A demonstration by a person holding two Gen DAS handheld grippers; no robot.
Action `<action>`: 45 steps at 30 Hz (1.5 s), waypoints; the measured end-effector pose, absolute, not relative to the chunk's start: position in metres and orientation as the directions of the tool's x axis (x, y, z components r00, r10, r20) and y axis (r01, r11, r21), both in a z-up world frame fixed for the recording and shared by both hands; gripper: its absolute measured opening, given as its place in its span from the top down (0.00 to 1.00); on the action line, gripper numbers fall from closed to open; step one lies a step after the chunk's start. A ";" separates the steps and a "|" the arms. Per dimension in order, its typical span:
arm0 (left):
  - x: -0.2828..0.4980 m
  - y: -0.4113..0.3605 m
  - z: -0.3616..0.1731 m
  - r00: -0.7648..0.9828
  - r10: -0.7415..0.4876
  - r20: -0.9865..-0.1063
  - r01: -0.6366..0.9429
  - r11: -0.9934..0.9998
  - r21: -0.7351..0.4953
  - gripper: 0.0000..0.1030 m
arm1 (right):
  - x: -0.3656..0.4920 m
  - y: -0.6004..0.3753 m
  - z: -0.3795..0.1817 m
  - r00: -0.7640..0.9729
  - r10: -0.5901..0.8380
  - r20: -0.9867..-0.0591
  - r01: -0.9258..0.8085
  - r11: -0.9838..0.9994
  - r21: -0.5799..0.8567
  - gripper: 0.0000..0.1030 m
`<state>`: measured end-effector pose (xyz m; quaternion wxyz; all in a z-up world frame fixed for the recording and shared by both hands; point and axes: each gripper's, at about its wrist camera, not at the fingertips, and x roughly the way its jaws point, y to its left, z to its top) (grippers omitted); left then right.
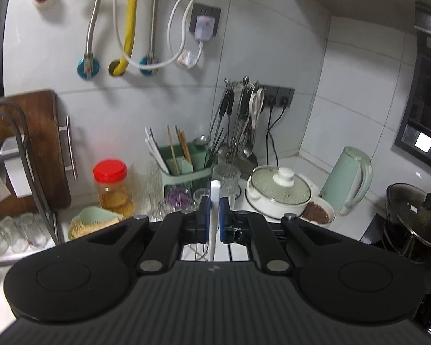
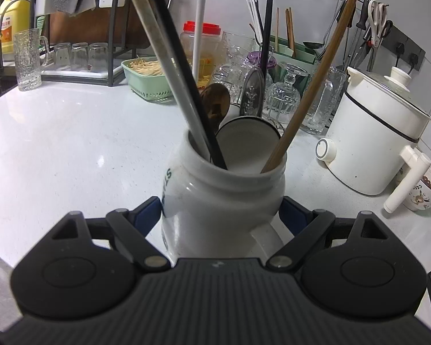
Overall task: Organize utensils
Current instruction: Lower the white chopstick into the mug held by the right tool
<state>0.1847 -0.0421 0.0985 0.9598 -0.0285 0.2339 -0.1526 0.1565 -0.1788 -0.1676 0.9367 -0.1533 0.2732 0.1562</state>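
My left gripper (image 1: pixel 214 215) is shut on a white chopstick (image 1: pixel 214 201), held upright above the counter; its lower part runs down out of sight behind the gripper body. A white rod, likely the same chopstick (image 2: pixel 199 28), shows in the right wrist view. My right gripper (image 2: pixel 221 210) is closed around a white ceramic jar (image 2: pixel 215 195) standing on the white counter (image 2: pixel 71 143). The jar holds a grey chopstick (image 2: pixel 163 57), a black chopstick (image 2: pixel 184 66) and a wooden chopstick (image 2: pixel 310 86). A green utensil holder (image 1: pixel 186 166) with several chopsticks stands at the back.
A white mug (image 2: pixel 247 141) with spoons stands just behind the jar. Glassware (image 2: pixel 284 92), a red-lidded jar (image 1: pixel 112 184), a green basket (image 2: pixel 146 77), a white electric pot (image 2: pixel 376 132), a hanging utensil rack (image 1: pixel 241 120), a kettle (image 1: pixel 350 178) and a dish rack (image 2: pixel 77 28) crowd the counter.
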 end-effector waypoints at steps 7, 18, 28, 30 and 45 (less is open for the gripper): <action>0.171 -0.048 0.134 0.872 -0.311 -0.379 0.292 0.950 -0.108 0.93 | 0.159 -0.174 -0.168 0.802 0.214 -0.557 -0.381 0.903 -0.201 0.12; 0.177 -0.063 0.120 0.840 -0.340 -0.423 0.323 0.940 -0.113 0.93 | 0.163 -0.167 -0.168 0.800 0.224 -0.557 -0.390 0.899 -0.199 0.12; 0.198 -0.069 0.075 0.782 -0.328 -0.531 0.316 0.942 -0.116 0.93 | 0.163 -0.167 -0.168 0.801 0.224 -0.556 -0.390 0.899 -0.199 0.12; 0.201 -0.071 0.068 0.766 -0.331 -0.550 0.321 0.940 -0.118 0.93 | 0.163 -0.168 -0.168 0.800 0.224 -0.556 -0.390 0.899 -0.199 0.12; 0.218 -0.081 0.024 0.673 -0.315 -0.669 0.340 0.935 -0.099 0.93 | 0.173 -0.159 -0.168 0.797 0.235 -0.557 -0.402 0.894 -0.199 0.12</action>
